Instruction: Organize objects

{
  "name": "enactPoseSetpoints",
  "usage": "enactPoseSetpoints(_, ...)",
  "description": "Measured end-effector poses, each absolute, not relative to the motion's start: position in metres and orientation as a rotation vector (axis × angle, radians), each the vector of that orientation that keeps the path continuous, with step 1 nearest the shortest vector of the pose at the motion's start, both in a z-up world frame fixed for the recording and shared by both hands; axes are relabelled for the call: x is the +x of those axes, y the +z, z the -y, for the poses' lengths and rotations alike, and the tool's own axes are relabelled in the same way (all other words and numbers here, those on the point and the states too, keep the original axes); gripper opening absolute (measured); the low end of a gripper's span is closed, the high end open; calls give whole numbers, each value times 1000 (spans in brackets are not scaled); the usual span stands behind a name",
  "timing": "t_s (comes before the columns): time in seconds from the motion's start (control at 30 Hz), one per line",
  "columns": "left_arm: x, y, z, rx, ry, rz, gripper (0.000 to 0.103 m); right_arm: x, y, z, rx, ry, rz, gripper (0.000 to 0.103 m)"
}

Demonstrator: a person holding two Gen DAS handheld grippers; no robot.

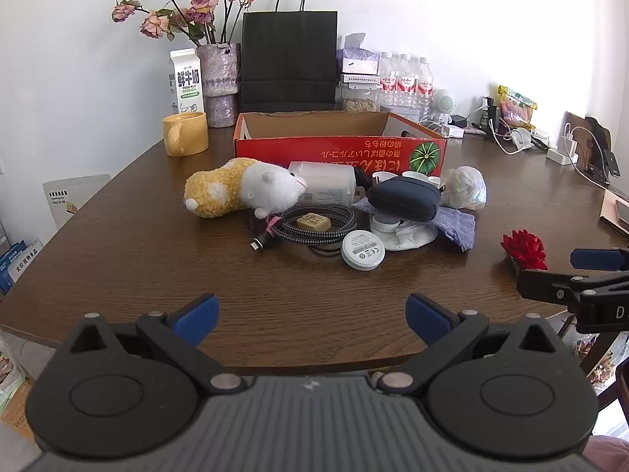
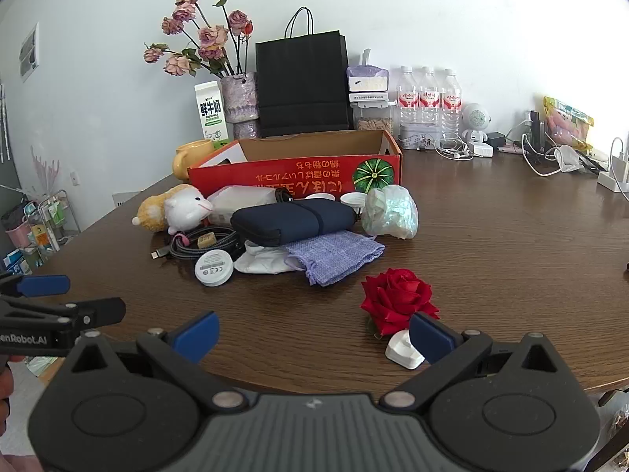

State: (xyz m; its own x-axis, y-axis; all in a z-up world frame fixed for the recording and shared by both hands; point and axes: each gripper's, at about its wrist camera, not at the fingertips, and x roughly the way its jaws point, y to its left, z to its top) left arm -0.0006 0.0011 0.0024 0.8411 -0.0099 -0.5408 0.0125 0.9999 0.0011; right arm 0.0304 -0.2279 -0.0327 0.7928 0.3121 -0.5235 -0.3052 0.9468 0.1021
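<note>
Two hand-held grippers hover side by side over the near edge of a dark wooden table, tilted down toward it. The left gripper has its blue pads spread wide with nothing between them; the right gripper is just as wide and also empty. Just beyond the right gripper's right pad lie a small white plastic piece and, touching it, a red rose. Farther in, near the table's middle, sits a loose pile: a round white puck, a coiled braided cable, a yellow and white plush toy, a dark blue zip pouch, a lilac woven bag and a crumpled plastic bag. Behind the pile, touching it, stands an open red cardboard box, apparently the place to put things. To do this step well, it seems best to start with the outlying rose, closing gently on its base, and to take pile items singly from the top, so the cable does not drag its neighbours.
</note>
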Motion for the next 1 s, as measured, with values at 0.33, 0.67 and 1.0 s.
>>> enactPoseSetpoints(0.33,-1,4,-2,1,-10,-565,103,30,-32,226,12,335,-563,103)
enactPoseSetpoints(0.67,-1,4,-2,-4,-13,-566,103,30,-30,226,11,335,-560,103)
enactPoseSetpoints(1.0,-2,4,0,-8,-16,-559,103,29,-27,229,16,331,-548,103)
